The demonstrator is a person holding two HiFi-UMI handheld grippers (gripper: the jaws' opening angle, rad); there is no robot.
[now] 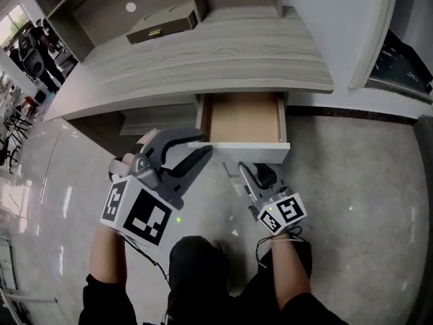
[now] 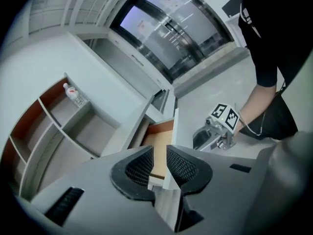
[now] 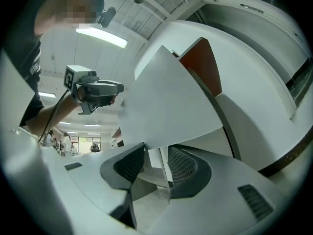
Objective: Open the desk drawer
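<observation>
Reader: Drawer first. Where is it, and is it open?

Describer: The drawer [image 1: 245, 117] sits under the right half of a pale grey wood-grain desk [image 1: 223, 59]. It is pulled well out toward the person, so its bare tan bottom shows, with nothing in it. Its white front panel [image 1: 257, 152] is the part nearest the person.

Reader: What are the two grippers doing?

Describer: The left gripper [image 2: 160, 163] is at the left corner of that panel. Its jaws stand moderately apart with the panel's edge between them, and the pads do not seem to clamp it. The right gripper [image 3: 157, 163] comes up from below the panel (seen from the head view, it is just under the drawer's lower edge). Its jaws are also apart, straddling the thin edge with a gap on each side.

Reader: So how much of the task is left?

Describer: Very little, I judge. The opening itself looks done, and I cannot tell whether the drawer could slide out any further. What seems to remain is drawing both grippers clear of the panel, over the glossy grey floor [image 1: 352, 181].
</observation>
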